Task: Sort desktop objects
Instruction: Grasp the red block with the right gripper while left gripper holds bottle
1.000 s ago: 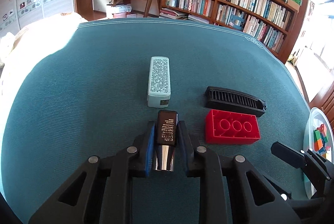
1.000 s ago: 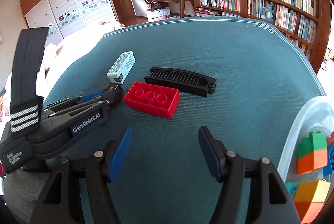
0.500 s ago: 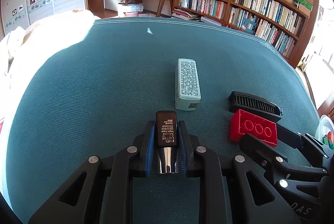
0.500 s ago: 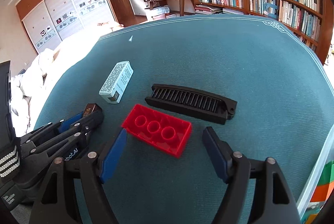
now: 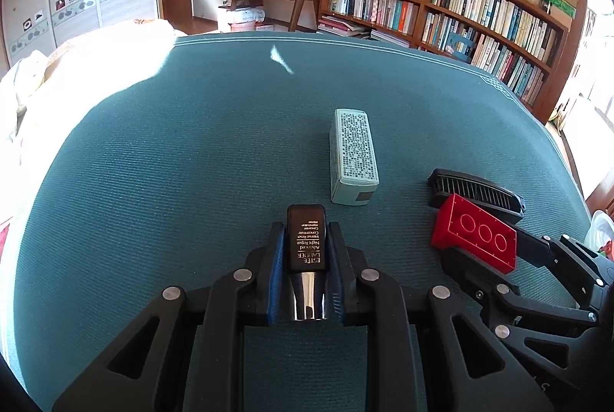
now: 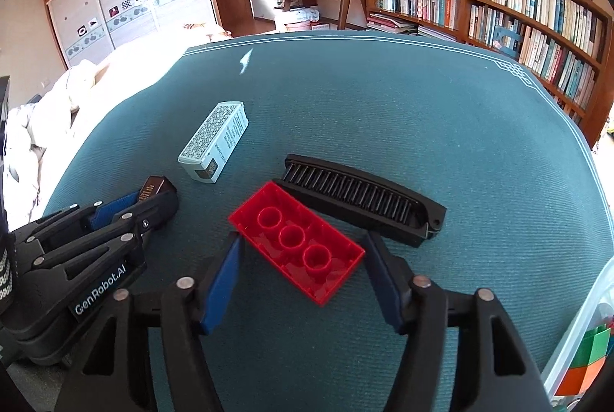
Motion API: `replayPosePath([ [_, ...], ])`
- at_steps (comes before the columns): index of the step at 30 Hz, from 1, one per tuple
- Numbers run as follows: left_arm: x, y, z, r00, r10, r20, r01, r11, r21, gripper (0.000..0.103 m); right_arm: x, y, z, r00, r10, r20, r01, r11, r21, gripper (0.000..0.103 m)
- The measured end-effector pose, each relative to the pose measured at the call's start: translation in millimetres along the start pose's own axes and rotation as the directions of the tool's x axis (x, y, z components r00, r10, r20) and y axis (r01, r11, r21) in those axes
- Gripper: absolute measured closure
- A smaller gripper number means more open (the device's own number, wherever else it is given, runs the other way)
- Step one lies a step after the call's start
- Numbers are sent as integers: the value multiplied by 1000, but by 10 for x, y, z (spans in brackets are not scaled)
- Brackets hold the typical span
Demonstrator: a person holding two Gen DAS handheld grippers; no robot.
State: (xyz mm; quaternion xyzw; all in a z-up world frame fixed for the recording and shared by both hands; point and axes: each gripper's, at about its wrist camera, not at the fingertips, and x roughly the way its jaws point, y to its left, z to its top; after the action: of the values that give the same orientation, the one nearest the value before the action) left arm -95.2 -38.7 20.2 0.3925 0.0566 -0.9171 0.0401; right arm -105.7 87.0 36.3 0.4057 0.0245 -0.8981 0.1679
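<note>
Left gripper [image 5: 306,260] clenches a dark cosmetic bottle [image 5: 306,243] above the teal counter [image 5: 192,162]. Right gripper [image 6: 301,260], spread wide, straddles a red block [image 6: 297,239]. A black comb [image 6: 364,204] lies just behind it; a patterned box [image 6: 215,141] sits nearby.
</note>
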Motion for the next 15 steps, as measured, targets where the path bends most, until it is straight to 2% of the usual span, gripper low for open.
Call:
replayPosePath([
  [2, -1, -9, -3, 1000, 2, 2, -2, 1000, 3, 80, -29, -13, -31, 1000, 5, 3, -5, 1000, -5, 49],
  [7, -2, -47, -10, 1000, -29, 1, 29, 999, 20, 80, -120, -57, -128, 1000, 21, 2, -21, 1000, -1, 58],
  [13, -31, -167, -55, 996, -83, -16, 84, 995, 57, 80, -278, -75, -311, 999, 43, -7, -43, 999, -1, 59],
  [15, -36, -209, -61, 996, -83, -17, 84, 994, 75, 80, -299, -62, -330, 999, 47, -13, -47, 999, -21, 54],
])
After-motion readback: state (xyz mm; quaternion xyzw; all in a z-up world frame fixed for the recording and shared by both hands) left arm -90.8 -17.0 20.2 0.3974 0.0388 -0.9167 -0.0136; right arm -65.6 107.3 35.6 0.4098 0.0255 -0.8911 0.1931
